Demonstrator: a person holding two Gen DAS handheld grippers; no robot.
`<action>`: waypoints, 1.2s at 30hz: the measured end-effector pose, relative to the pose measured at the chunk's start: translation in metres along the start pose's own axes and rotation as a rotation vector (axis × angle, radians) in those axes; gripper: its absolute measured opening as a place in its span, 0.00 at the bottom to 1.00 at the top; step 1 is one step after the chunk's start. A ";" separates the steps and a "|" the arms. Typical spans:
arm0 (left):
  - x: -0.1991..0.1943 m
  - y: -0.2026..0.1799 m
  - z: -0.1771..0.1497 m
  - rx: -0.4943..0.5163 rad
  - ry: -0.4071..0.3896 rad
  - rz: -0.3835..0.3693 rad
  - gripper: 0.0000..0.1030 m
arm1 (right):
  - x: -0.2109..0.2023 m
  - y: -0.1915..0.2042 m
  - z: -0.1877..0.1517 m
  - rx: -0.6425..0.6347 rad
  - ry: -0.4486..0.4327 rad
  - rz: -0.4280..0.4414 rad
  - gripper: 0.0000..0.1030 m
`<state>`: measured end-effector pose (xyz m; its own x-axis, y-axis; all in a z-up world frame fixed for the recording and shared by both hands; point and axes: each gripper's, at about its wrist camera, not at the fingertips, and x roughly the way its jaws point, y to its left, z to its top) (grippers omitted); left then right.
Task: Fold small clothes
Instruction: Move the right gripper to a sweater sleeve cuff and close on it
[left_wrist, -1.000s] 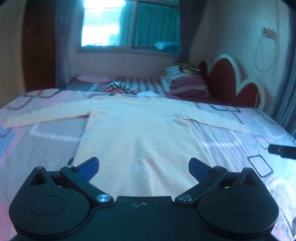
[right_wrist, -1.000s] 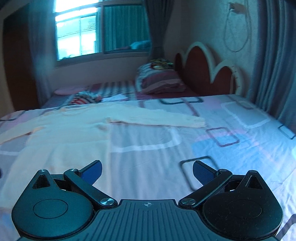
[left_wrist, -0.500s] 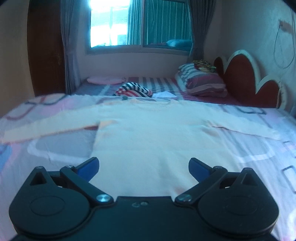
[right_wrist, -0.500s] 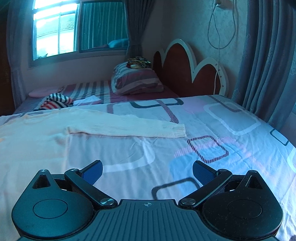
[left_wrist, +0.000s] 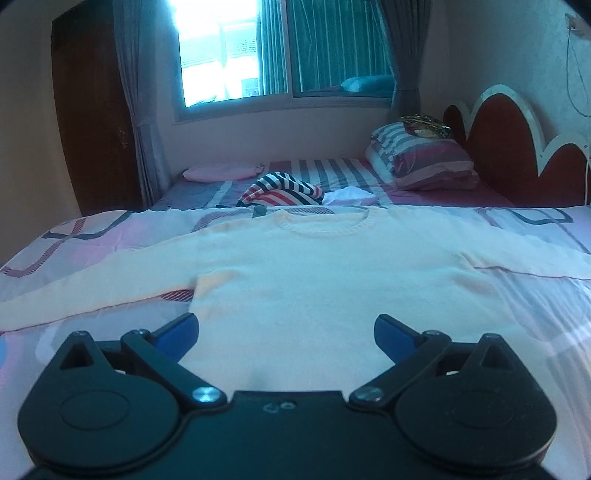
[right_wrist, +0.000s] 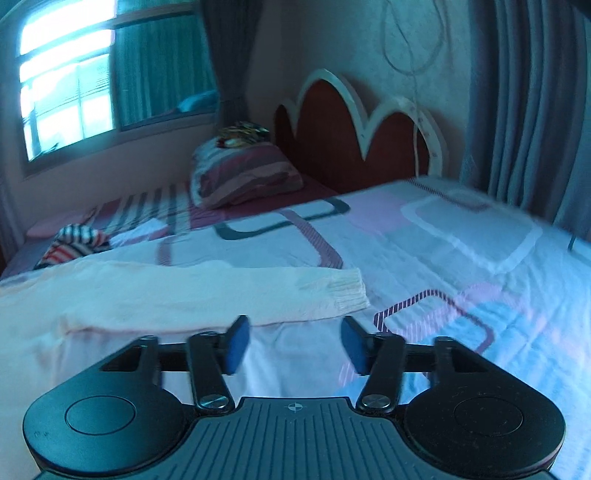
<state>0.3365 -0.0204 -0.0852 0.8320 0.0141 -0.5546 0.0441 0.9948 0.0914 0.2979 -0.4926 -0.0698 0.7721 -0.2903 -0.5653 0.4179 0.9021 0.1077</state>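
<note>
A cream long-sleeved sweater (left_wrist: 325, 273) lies flat on the bed, face up, collar away from me, both sleeves spread out. My left gripper (left_wrist: 286, 332) is wide open and empty, low over the sweater's lower body. In the right wrist view the sweater's right sleeve (right_wrist: 207, 291) runs across the sheet to its ribbed cuff (right_wrist: 349, 291). My right gripper (right_wrist: 293, 345) is partly open and empty, just short of the sleeve near the cuff.
The patterned bedsheet (right_wrist: 461, 243) covers the bed. A striped garment (left_wrist: 280, 190) and a white cloth (left_wrist: 349, 195) lie beyond the collar. Pillows (left_wrist: 421, 158) rest by the red headboard (right_wrist: 354, 136). A curtain (right_wrist: 532, 99) hangs at the right.
Both grippers have moved forward over the bed. The right one has swung toward the sleeve cuff and its jaws have narrowed from wide open to partly open. The left stays wide open.
</note>
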 end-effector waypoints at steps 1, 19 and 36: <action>0.006 -0.001 0.000 0.005 0.012 0.001 0.97 | 0.011 -0.005 0.002 0.015 0.007 -0.013 0.48; 0.069 -0.005 -0.002 0.023 0.100 0.048 0.98 | 0.096 -0.037 0.001 0.116 0.076 -0.094 0.48; 0.087 0.000 -0.002 0.047 0.149 0.072 0.99 | 0.114 -0.086 0.001 0.503 0.044 0.097 0.48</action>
<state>0.4080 -0.0192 -0.1349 0.7427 0.1039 -0.6615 0.0157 0.9849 0.1722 0.3505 -0.6038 -0.1430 0.8025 -0.1892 -0.5659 0.5323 0.6555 0.5356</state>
